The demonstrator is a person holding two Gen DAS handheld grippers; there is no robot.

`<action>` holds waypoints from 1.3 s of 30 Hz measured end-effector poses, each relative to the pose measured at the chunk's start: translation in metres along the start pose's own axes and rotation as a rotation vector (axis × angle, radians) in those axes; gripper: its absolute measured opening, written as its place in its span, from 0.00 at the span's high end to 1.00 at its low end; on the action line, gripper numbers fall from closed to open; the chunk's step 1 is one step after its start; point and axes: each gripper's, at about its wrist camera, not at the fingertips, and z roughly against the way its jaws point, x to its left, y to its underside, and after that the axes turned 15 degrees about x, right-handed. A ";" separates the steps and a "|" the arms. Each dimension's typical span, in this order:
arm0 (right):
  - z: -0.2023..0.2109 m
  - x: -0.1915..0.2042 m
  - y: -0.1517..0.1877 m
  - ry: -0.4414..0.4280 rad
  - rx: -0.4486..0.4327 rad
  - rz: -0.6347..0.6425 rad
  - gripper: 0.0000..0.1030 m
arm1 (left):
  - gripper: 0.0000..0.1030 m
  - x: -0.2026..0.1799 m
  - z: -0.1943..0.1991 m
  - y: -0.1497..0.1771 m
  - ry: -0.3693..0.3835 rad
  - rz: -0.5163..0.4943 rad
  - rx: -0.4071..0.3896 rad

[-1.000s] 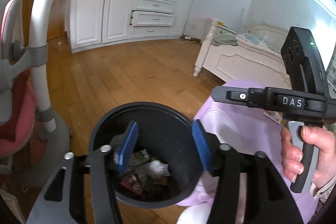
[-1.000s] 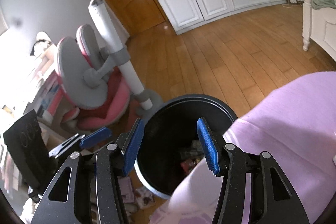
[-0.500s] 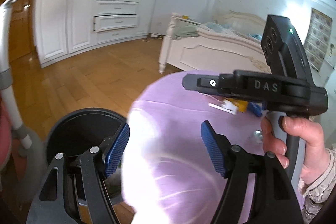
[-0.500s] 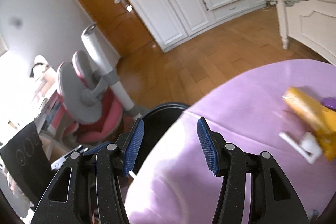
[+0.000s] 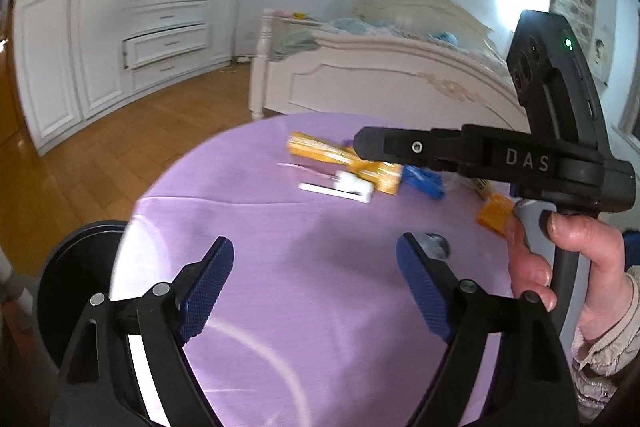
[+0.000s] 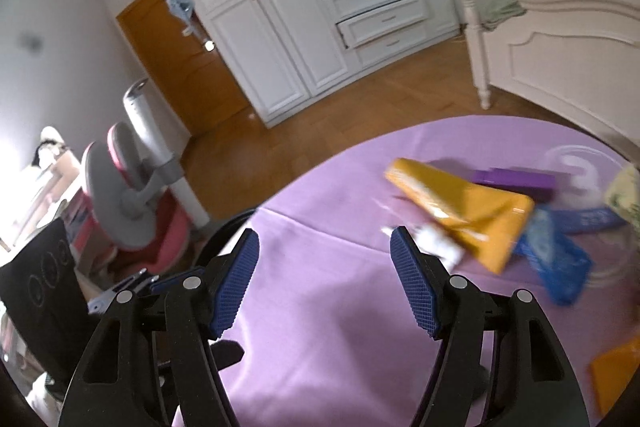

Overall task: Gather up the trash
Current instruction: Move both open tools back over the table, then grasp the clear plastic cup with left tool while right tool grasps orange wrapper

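A round table with a purple cloth point(image 5: 248, 227) point(image 6: 320, 307) holds scattered trash. An orange-yellow wrapper point(image 6: 460, 211) point(image 5: 344, 163), a blue wrapper point(image 6: 560, 267) point(image 5: 424, 183), a white paper piece point(image 5: 340, 191), a purple box point(image 6: 516, 179) and a small orange packet point(image 5: 494, 215) lie at the far side. My left gripper point(image 5: 316, 267) is open and empty above the cloth. My right gripper point(image 6: 324, 259) is open and empty, with its body point(image 5: 500, 159) above the trash in the left wrist view. The black bin point(image 5: 76, 267) stands beside the table's left edge.
A pink and grey chair point(image 6: 132, 195) stands left of the bin. A white bed point(image 5: 380, 79) lies behind the table. White wardrobes point(image 6: 320, 7) and an orange door point(image 6: 180, 67) line the far wall. A clear plastic cup point(image 6: 580, 167) sits on the table's right side.
Both grippers have swung right from above the bin to over the table. The trash items have come into view. Both stay open and empty.
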 end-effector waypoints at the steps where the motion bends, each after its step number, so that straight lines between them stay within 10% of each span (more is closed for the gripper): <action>1: 0.003 -0.005 0.003 0.010 -0.003 -0.006 0.34 | 0.19 -0.006 -0.004 -0.002 0.005 -0.016 0.008; 15: 0.065 -0.099 0.071 0.276 0.002 -0.108 0.11 | 0.12 -0.081 -0.068 -0.008 0.024 -0.198 0.181; 32: 0.044 -0.150 0.098 0.431 0.209 -0.018 0.10 | 0.24 -0.098 -0.106 -0.016 -0.003 -0.236 0.258; 39: 0.049 -0.157 0.097 0.403 0.189 -0.051 0.39 | 0.50 -0.098 -0.108 -0.019 -0.034 -0.244 0.232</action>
